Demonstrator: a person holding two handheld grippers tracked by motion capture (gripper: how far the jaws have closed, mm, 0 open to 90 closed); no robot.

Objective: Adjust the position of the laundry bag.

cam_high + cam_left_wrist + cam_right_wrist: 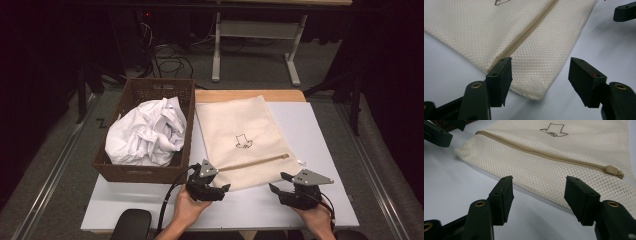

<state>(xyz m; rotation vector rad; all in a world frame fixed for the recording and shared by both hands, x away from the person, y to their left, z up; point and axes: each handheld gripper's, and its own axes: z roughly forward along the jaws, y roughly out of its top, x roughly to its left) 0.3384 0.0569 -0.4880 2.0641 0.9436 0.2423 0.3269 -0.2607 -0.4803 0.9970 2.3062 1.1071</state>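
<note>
Both grippers, left (216, 191) and right (281, 187), gape unclamped at the mesh laundry bag's (240, 130) near edge; closing shallowly could pinch nothing.

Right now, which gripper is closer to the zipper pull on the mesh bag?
Right. The right gripper sits open just below the zipper pull at the mesh bag edge; the left gripper is open at the bag's opposite near corner.
</note>
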